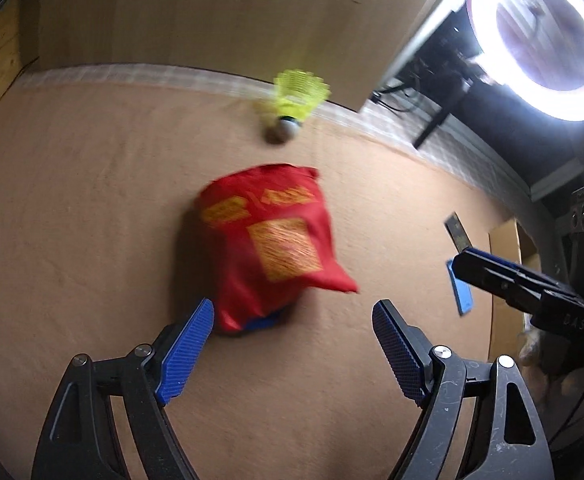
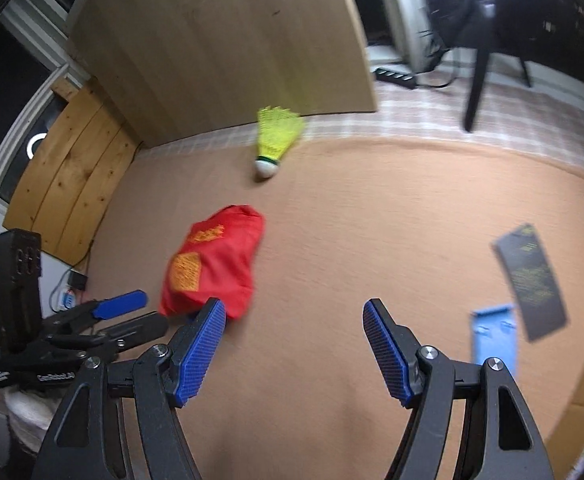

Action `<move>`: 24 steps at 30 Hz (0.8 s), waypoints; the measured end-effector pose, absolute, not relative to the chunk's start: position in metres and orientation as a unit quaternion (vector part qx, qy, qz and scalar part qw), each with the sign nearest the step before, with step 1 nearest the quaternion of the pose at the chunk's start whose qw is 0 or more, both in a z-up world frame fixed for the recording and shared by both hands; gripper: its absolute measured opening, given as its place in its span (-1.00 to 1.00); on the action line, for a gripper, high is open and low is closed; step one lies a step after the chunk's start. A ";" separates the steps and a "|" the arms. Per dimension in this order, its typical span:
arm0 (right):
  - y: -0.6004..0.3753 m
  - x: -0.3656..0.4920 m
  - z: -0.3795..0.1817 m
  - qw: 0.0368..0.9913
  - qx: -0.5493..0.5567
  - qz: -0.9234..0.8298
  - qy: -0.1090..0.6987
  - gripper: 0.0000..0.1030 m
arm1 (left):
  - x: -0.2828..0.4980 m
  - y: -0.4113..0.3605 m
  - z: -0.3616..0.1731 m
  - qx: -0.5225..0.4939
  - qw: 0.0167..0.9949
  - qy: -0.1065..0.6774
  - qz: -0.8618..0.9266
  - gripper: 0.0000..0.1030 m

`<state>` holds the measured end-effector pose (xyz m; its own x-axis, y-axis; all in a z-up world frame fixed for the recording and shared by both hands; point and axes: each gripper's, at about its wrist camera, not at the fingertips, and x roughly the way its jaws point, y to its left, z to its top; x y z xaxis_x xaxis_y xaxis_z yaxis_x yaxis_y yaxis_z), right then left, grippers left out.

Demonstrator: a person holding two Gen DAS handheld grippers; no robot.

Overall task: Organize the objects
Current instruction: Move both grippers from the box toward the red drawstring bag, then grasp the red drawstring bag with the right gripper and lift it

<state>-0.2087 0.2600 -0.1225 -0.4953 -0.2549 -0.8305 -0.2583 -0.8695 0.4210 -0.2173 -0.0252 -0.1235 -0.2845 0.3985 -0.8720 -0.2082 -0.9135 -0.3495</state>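
While both views are motion-blurred, the layout still reads. Red fabric pouch point(image 1: 276, 248) lies crumpled on the tan felt mat point(image 1: 72, 208), long axis running roughly from the left gripper point(image 1: 293, 354) up toward the shuttlecock point(image 1: 292, 106). A corner flap sticks out to the right in the left wrist view. Something blue point(image 1: 266, 322) peeks from under the pouch's near edge; mostly hidden, can't tell what it is.

Shuttlecock: yellow-green skirt, white cork nose. It lies at the far edge of the mat near the checked strip point(image 1: 140, 74), nose pointing toward the cameras and skirt toward the upright wooden board point(image 1: 212, 12).

Left gripper's jaws are spread wide with nothing between the blue pads point(image 1: 186, 354); the pouch sits just ahead of the left pad. Right gripper point(image 2: 293, 354) is likewise spread and empty over bare mat, pouch off to its left.

Right side of the mat: a light blue flat piece point(image 2: 493, 338) and a dark card point(image 2: 531, 280) beside it, both cut up by blur. Yellow print on the card is unreadable. Yellow blocks of print on the pouch are also too smeared to read, possibly characters plus a square panel.

Readable writing: "DAS" on the right gripper body in the left wrist view; a white label on the left gripper body in the right wrist view, not sharp enough to read for sure.

Ring light point(image 1: 543, 36) blows out the top right corner.
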 end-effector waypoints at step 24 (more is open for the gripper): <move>0.228 -0.297 -0.182 -0.063 -0.534 0.781 0.319 0.32 | -0.265 -0.045 -0.168 -0.585 0.230 -0.141 0.765 0.64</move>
